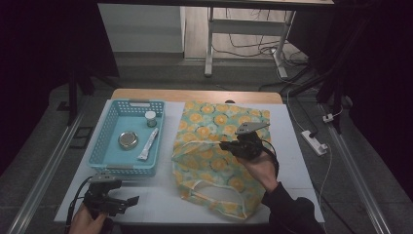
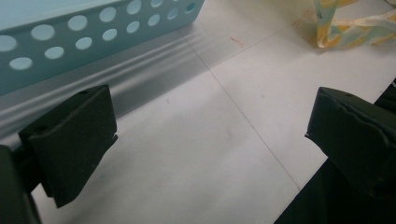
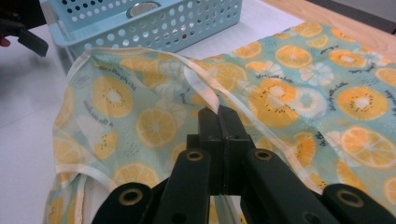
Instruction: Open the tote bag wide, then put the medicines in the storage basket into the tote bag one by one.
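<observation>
The left gripper [image 1: 127, 201] is seen at the lower left of the high view, held low and roughly level in a hand [image 1: 86, 220] that enters from the bottom edge; its jaws are spread wide, with nothing between them. The right gripper [image 1: 225, 145] is found right of centre in that view, carried by a hand [image 1: 261, 169] on a dark-sleeved forearm that rises from the lower right. Its jaws are pressed together, pointed toward the left of the frame, and a thin edge of fabric is pinched between them.
</observation>
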A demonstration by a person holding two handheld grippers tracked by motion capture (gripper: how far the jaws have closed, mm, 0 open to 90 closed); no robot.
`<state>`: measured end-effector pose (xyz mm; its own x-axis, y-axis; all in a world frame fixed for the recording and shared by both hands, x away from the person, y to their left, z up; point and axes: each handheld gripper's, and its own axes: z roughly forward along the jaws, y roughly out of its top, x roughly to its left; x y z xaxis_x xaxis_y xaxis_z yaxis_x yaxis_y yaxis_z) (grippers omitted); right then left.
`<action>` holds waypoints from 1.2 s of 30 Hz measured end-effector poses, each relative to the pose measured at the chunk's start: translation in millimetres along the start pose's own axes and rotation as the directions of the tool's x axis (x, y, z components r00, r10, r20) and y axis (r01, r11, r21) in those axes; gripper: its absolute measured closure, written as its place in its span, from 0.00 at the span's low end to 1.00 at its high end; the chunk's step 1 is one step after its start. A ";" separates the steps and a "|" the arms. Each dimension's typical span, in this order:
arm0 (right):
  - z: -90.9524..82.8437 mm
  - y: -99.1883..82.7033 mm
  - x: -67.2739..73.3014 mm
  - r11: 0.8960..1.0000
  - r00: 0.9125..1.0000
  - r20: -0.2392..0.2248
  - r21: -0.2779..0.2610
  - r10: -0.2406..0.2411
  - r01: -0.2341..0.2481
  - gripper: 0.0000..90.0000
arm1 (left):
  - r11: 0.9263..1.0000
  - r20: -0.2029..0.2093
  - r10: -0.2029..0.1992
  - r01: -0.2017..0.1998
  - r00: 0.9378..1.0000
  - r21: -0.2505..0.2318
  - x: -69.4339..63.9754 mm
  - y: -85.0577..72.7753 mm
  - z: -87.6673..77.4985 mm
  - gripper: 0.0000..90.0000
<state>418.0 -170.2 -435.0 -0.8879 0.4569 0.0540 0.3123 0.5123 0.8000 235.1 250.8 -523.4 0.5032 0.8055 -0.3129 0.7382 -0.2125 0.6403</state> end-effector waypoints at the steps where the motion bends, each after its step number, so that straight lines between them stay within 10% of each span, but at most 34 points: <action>1: -0.5 0.9 -0.3 1.000 1.000 0.001 -0.001 -0.001 0.001 1.00 | 1.000 0.000 -0.001 0.001 1.000 -0.001 0.2 0.0 0.1 0.02; 36: -1.5 3.9 -4.5 1.000 1.000 -0.010 -0.016 0.013 -0.014 1.00 | 1.000 -0.027 -0.004 0.003 1.000 -0.030 -0.9 -1.6 -3.1 0.00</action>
<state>422.7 -171.3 -431.2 -0.8870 0.4563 0.0708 0.3188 0.4942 0.8088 232.1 252.2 -522.0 0.4883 0.8208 -0.2963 0.7259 -0.1935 0.6600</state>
